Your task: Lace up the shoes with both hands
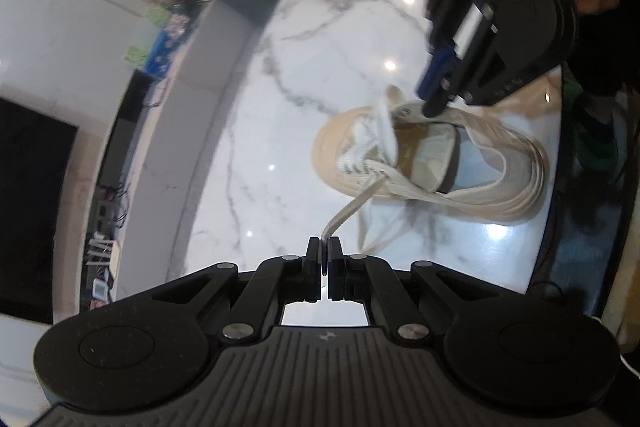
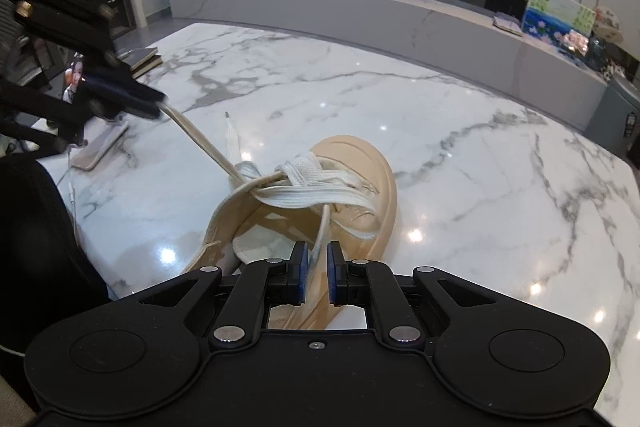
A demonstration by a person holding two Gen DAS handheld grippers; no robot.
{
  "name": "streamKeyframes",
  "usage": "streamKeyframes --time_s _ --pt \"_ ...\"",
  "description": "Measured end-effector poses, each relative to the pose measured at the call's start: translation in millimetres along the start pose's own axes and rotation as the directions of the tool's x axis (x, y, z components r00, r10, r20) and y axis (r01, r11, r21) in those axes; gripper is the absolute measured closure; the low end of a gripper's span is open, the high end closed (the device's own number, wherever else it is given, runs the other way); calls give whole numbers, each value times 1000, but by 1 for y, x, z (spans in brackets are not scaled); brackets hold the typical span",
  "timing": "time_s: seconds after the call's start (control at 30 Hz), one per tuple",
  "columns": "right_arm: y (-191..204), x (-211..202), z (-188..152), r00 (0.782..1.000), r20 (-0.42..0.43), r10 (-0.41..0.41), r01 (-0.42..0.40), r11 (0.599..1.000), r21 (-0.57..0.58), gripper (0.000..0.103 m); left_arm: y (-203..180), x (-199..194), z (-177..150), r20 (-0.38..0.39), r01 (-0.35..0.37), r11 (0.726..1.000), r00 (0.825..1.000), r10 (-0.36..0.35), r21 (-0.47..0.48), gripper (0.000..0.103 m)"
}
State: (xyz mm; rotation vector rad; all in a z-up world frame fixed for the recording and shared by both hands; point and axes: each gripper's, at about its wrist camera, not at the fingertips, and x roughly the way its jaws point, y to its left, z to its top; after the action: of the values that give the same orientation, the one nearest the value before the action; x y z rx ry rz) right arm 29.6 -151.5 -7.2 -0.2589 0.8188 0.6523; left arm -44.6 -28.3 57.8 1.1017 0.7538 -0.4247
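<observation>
The left gripper [image 1: 325, 247] has its jaws pressed together on a lace [image 1: 352, 209], which runs taut toward 1 o'clock to the shoe [image 1: 432, 163]. The right gripper [image 2: 314, 269] stands just over the shoe's opening; its jaws are a little apart, with a thin lace strand [image 2: 323, 227] between them. I cannot tell whether the blue pads truly pinch it.

The shoe lies on the marble table [image 2: 480, 155]. In the right wrist view its long axis runs from 6 to 12 o'clock, with the toe [image 2: 360, 155] pointing away, slightly toward 1 o'clock. In the left wrist view the toe points to 9 o'clock.

The lace is flat, soft and limp, so I judge it easy to twist and to slip. It is best taken near the stiff tip [image 2: 228, 119]. The shoe looks light and may slide on the glossy top when pulled.
</observation>
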Motion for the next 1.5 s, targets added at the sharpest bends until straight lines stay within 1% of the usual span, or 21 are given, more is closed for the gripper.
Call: streamKeyframes --time_s 0.13,0.27,0.43,0.53,0.63,0.73,0.8,0.83,0.87,0.93,1.03,1.17,1.3,1.37,1.47,1.5 --pt "9 -10 -3 1000 -4 -19 19 1000 -18 94 8 -17 -2 12 -62 997 998 63 -47 101" --pt "16 -16 -5 999 -5 -49 49 998 -27 94 9 -32 -2 24 -110 992 993 112 -59 101" --pt "21 -28 -6 999 5 -51 51 998 -37 94 10 -48 -2 49 -141 987 988 144 -72 101" --pt "25 -34 -5 998 12 -55 55 997 -45 94 9 -52 -1 59 -140 987 988 145 -83 101" --pt "27 -36 -5 998 13 -60 61 997 -52 94 5 -42 -4 40 -132 986 990 136 -105 101" --pt "28 -37 -5 998 12 -64 65 996 -54 93 3 -30 -10 29 -108 979 993 114 -175 101" --pt "27 -38 -6 998 11 -69 69 996 -51 93 3 -23 -16 34 -87 968 995 97 -234 101" --pt "26 -38 -6 997 11 -71 71 996 -49 90 3 -18 -19 34 -69 959 996 82 -274 101" --pt "26 -38 -6 997 10 -73 73 996 -47 84 2 -11 -23 34 -50 946 997 64 -321 101" --pt "24 -39 -5 997 14 -70 70 997 -45 80 1 -1 -31 37 -15 922 999 32 -386 101" --pt "23 -39 -5 998 18 -66 67 997 -45 80 0 19 -45 44 56 865 998 -39 -498 100" --pt "20 -36 -2 997 21 -72 73 996 -43 80 5 44 -59 14 80 786 996 -90 -613 100" --pt "19 -30 -1 998 8 -70 70 996 -48 79 11 64 -71 6 120 714 987 -159 -690 100" --pt "19 -27 0 998 1 -63 63 997 -54 79 14 74 -79 8 139 666 980 -197 -733 100" --pt "16 -21 2 998 -5 -55 55 997 -47 79 15 88 -85 -22 127 634 975 -222 -763 99" --pt "15 -20 2 999 -5 -54 54 998 -45 79 16 93 -89 -31 123 620 972 -231 -775 99"
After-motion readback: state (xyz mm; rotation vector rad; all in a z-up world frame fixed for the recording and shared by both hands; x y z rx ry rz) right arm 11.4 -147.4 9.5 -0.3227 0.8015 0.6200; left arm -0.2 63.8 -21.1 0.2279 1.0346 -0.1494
